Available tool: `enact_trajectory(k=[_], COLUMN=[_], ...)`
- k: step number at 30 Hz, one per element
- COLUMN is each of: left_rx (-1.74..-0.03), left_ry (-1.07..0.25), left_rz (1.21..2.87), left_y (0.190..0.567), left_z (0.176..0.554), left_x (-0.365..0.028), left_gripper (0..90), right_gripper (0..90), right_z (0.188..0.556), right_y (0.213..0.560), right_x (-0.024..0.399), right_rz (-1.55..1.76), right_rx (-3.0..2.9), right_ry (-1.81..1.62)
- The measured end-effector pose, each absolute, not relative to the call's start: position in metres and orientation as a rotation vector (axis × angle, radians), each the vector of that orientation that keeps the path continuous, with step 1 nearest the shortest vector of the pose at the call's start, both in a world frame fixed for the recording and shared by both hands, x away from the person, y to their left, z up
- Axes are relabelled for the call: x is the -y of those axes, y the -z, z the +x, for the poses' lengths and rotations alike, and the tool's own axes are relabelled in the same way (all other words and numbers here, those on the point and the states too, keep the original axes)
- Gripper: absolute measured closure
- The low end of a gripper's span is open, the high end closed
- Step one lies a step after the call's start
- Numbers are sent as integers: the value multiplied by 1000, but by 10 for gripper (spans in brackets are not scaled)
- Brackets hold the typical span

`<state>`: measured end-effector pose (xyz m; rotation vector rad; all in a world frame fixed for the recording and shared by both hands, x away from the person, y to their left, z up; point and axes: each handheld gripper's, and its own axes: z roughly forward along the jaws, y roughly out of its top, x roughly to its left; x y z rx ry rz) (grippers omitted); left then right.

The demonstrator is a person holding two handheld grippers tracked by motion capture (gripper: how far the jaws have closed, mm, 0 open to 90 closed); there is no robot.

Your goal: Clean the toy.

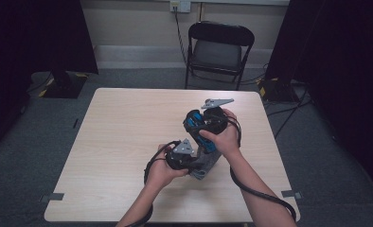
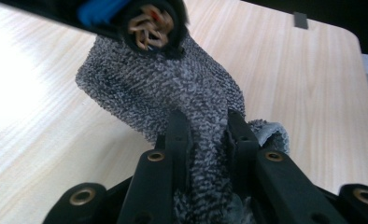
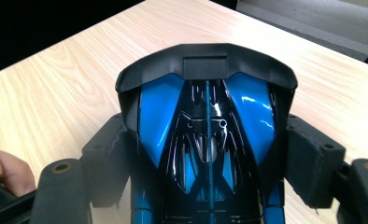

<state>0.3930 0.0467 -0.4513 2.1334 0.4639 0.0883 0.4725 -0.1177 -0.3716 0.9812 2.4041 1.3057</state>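
Observation:
A blue and black toy car (image 1: 194,124) is held above the table, with my right gripper (image 1: 212,124) shut on its sides. In the right gripper view the car (image 3: 205,93) sits between the two pads (image 3: 109,158), which press on its flanks. My left gripper (image 1: 190,163) is shut on a grey fuzzy cloth (image 1: 208,166) just below the car. The left gripper view has the cloth (image 2: 173,93) pinched between the jaws of the left gripper (image 2: 205,123), draped up against the car's end (image 2: 149,21).
The light wooden table (image 1: 118,142) has bare surface to the left and behind the hands. A black folding chair (image 1: 220,47) stands beyond the far edge. Cables trail from both grippers toward the near edge. A hand (image 3: 4,172) shows at lower left.

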Motion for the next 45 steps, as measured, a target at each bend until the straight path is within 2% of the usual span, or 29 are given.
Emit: enact_trajectory(k=[11,19,28,45], left_rx=[-586,-662,-676,-639], left_ry=[-160,-226,-243,-239], left_rz=[2116,2091,2087,2078], left_y=[443,432,431,426], left_z=[403,416,420,420], left_x=[-88,-111,-111,-101], left_gripper=[749,748,748,749], right_gripper=[253,253,253,253], right_z=[465,447,436,431], right_y=[364,374,392,405], right_x=[131,133,132,128], right_rz=[962,899,880,862], right_rx=[-2387,-2426,-2462,-2475], right_ry=[-1333,-1340,-1319,-1273])
